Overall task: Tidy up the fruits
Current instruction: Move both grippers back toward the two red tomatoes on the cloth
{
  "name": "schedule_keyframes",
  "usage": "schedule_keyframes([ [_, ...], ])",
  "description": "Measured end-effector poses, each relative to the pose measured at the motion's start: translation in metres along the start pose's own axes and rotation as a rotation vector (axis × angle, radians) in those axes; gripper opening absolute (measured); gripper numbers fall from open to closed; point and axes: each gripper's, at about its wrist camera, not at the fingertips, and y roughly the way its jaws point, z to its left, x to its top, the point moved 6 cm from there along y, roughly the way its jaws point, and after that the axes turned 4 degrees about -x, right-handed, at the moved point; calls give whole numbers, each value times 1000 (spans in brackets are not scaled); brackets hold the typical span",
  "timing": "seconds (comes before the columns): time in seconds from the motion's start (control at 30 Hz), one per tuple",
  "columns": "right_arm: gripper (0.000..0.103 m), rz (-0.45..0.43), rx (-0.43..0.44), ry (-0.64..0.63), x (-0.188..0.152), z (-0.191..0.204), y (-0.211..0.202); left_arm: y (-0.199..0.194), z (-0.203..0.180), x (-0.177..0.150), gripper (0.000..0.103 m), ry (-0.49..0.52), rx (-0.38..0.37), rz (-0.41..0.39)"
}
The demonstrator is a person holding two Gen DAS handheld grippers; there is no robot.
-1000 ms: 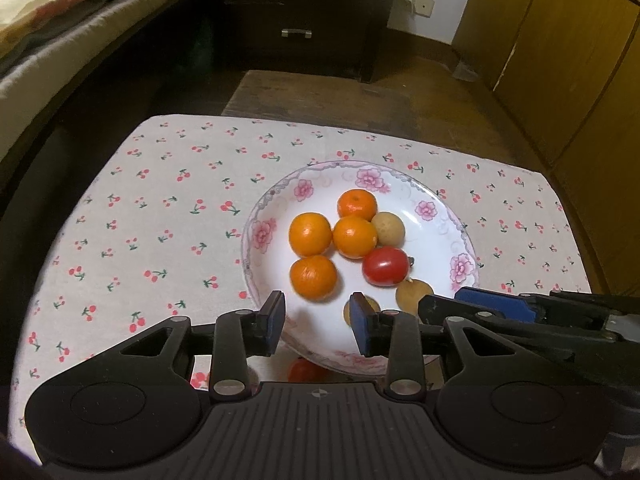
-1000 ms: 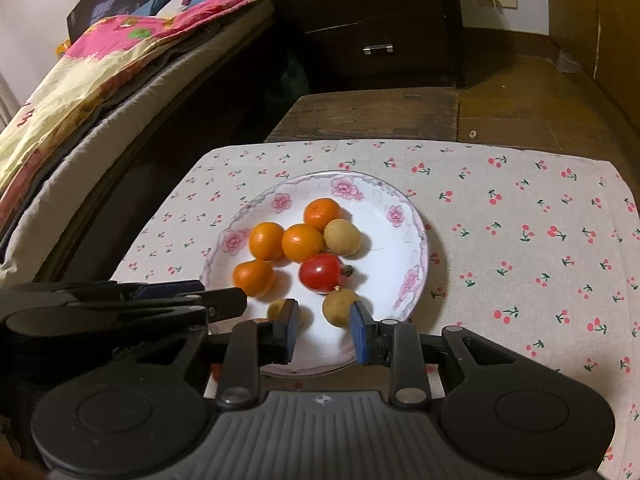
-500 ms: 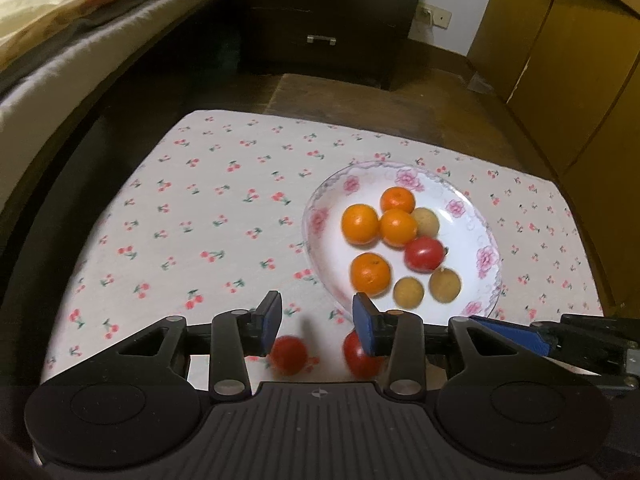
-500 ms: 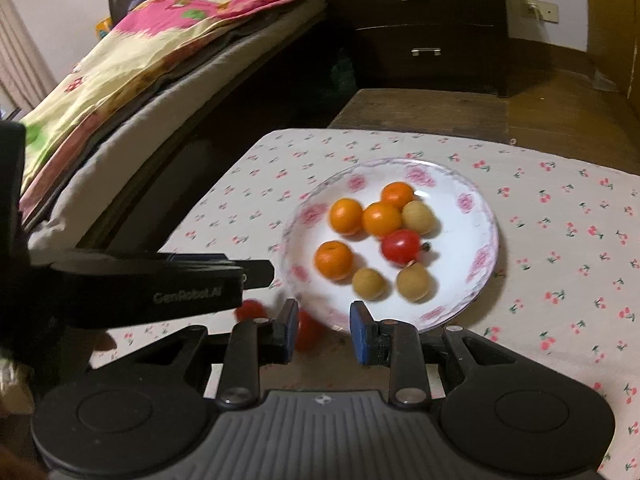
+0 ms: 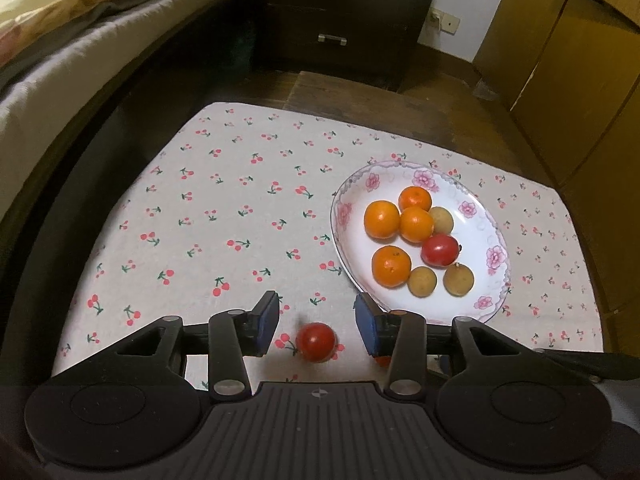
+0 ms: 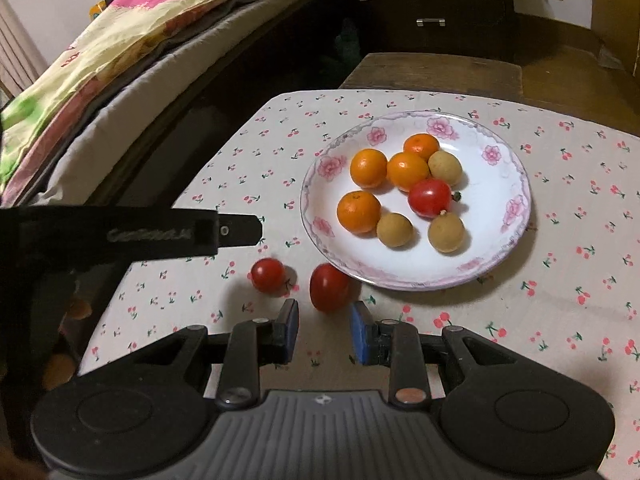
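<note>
Both tongs gape empty. The small round red tomato point(image 5: 315, 341) lies on the cherry-print bench cloth between the left tongs point(image 5: 315, 322). The larger oval red tomato point(image 6: 329, 287) lies just beyond the right tongs point(image 6: 324, 330), near the flowered white plate point(image 6: 516, 204).

Dim, warm indoor light from above. Soft shadows under the plate point(image 6: 516, 216) and tomatoes point(image 6: 329, 287) on the counter point(image 5: 224, 216). Strong fisheye bending at the edges, dark corners. Slight motion blur; mild sheen on fruit.
</note>
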Motion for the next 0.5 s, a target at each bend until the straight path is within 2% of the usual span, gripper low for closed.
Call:
schedule_keyframes([
  [0.5, 30, 12, -90, -28, 12, 22, 34, -8, 23, 4, 54, -61, -47, -2],
])
